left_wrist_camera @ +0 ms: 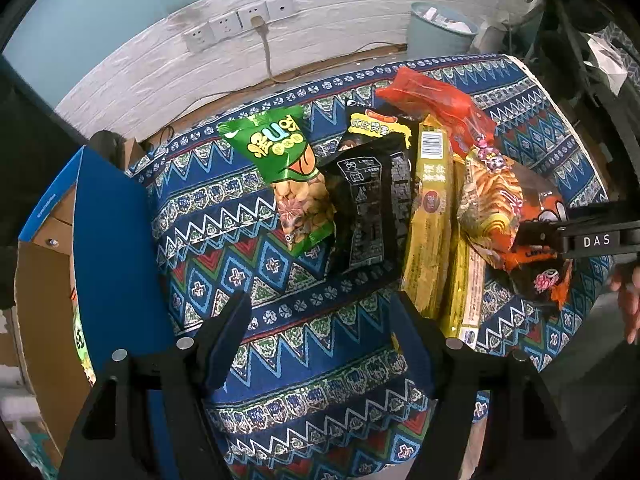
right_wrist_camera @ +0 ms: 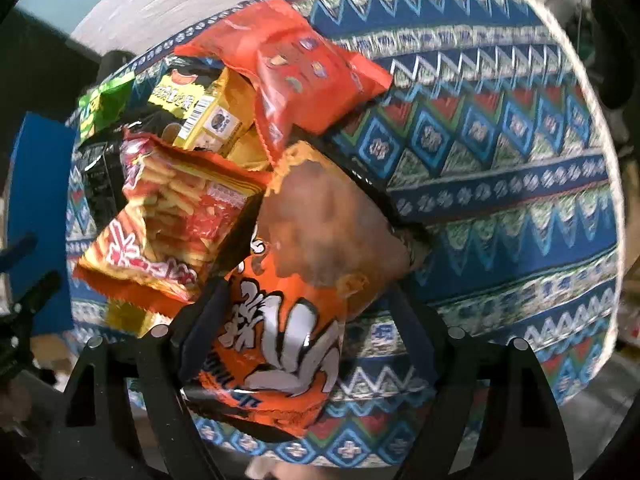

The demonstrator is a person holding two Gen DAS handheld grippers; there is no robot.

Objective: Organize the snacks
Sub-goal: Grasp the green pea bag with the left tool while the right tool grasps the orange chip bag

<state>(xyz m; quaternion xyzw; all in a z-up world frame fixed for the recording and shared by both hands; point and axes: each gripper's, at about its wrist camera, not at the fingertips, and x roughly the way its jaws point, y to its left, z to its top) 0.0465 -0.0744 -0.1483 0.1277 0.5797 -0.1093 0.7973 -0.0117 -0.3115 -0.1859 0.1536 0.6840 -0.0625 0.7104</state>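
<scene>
Several snack bags lie in a row on a patterned tablecloth [left_wrist_camera: 224,216]: a green bag [left_wrist_camera: 286,168], a black bag [left_wrist_camera: 366,196], yellow packs [left_wrist_camera: 432,208], a red bag [left_wrist_camera: 436,104], a fries bag [left_wrist_camera: 490,196] and an orange bag [left_wrist_camera: 540,256]. My left gripper [left_wrist_camera: 324,320] is open and empty above bare cloth in front of the green and black bags. In the right wrist view my right gripper [right_wrist_camera: 308,312] is open with its jaws standing on either side of the orange bag [right_wrist_camera: 296,320]. The fries bag [right_wrist_camera: 176,224] lies just left of it.
A cardboard box with blue flaps [left_wrist_camera: 108,248] stands at the table's left side. A white brick wall with sockets [left_wrist_camera: 240,24] is behind, a pale blue bin [left_wrist_camera: 436,32] at the back right. The table's right edge [right_wrist_camera: 600,200] drops off.
</scene>
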